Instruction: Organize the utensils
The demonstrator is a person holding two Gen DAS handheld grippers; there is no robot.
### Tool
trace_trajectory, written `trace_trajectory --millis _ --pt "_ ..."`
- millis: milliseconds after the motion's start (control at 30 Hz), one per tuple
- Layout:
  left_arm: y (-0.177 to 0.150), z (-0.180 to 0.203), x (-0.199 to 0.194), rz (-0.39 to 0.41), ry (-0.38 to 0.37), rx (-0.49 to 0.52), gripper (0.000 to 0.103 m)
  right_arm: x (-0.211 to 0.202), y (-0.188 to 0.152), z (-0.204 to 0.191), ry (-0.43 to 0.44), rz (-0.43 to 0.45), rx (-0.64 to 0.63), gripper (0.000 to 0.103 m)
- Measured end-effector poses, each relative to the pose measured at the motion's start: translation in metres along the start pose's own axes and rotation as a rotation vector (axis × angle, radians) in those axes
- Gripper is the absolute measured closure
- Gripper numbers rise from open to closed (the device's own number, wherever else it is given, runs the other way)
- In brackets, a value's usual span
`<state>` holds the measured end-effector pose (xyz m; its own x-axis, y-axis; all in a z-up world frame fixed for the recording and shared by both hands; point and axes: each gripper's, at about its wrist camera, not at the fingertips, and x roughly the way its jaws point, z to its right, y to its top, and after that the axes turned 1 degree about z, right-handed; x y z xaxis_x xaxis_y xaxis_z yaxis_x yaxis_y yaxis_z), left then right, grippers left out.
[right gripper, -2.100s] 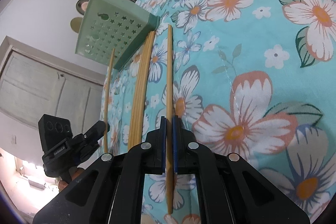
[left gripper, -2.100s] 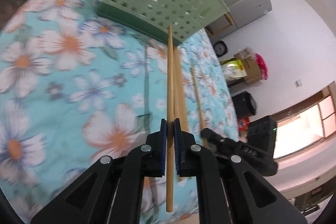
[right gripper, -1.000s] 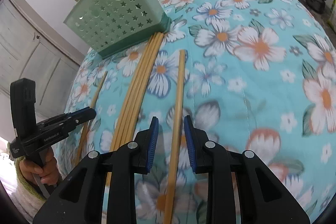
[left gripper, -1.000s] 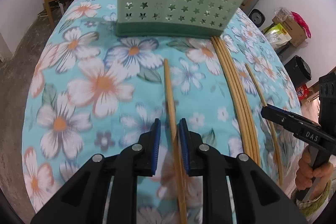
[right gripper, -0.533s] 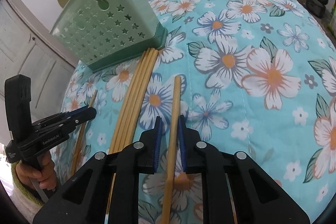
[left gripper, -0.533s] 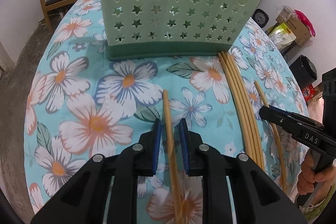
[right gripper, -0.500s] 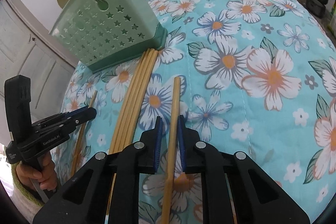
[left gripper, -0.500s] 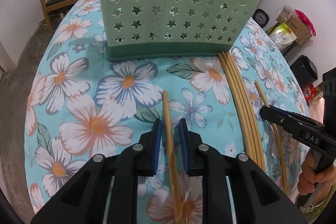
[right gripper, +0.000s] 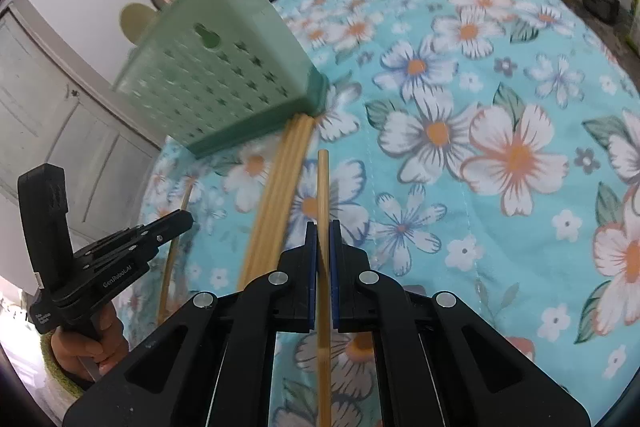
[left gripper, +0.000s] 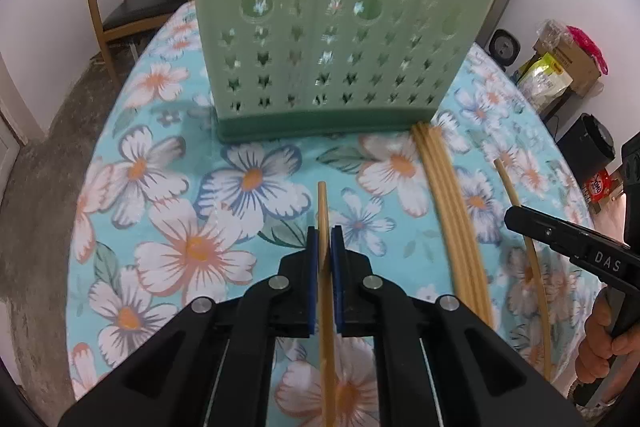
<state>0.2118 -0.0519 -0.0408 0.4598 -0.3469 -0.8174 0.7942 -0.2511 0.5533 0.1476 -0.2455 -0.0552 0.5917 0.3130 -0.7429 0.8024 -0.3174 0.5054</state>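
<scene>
Since half a second ago both pairs of fingers have been closed, left gripper (left gripper: 325, 239) and right gripper (right gripper: 323, 233) each clamped on a chopstick (left gripper: 322, 205) short of the green holder (left gripper: 332, 43); lifting judged next.

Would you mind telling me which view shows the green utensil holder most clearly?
The left wrist view: the green utensil holder faces the camera squarely, its perforated front filling the upper frame. The right wrist view shows it smaller, obliquely, off to the upper left.
</scene>
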Motion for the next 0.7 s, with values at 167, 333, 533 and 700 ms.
trace_trajectory --millis 167,333,533,700 --pt "0.003 0.004 -0.027 0.058 0.004 0.011 0.097 -0.028 0.005 -0.009 0.015 0.058 -0.021 0.099" --pt "0.006 0.013 -0.059 0.138 0.031 0.044 0.098 -0.056 0.007 -0.023 0.027 0.116 -0.058 0.099" --pt "0.006 0.026 -0.086 0.209 0.066 0.093 0.097 -0.079 0.007 -0.038 0.043 0.167 -0.091 0.099" --pt "0.006 0.033 -0.103 0.253 0.092 0.122 0.097 -0.09 0.01 -0.048 0.054 0.192 -0.11 0.099"
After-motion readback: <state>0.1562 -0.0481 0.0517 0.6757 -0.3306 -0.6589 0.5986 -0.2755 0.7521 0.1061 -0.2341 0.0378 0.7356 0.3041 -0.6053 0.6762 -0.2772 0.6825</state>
